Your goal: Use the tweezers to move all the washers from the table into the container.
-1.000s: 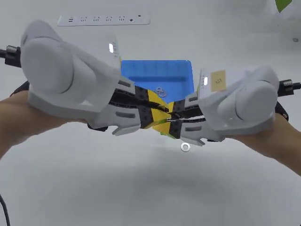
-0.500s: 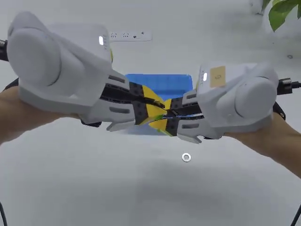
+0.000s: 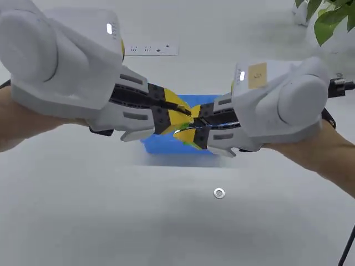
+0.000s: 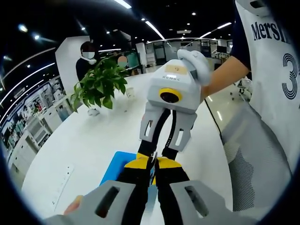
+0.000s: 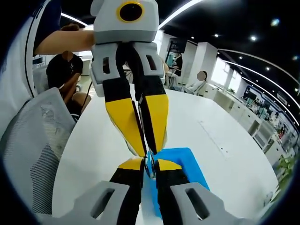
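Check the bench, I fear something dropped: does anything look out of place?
One washer lies on the table, in front of the blue container, not in it. The left tool and the right tool, which grips the tweezers, meet tip to tip above the container. Nothing looks spilled or damaged.

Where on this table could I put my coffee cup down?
The near tabletop is bare on both sides of the lone washer. Also bare: the strip between the blue container and the power strip. Crowded over the container, where left gripper and right gripper meet.
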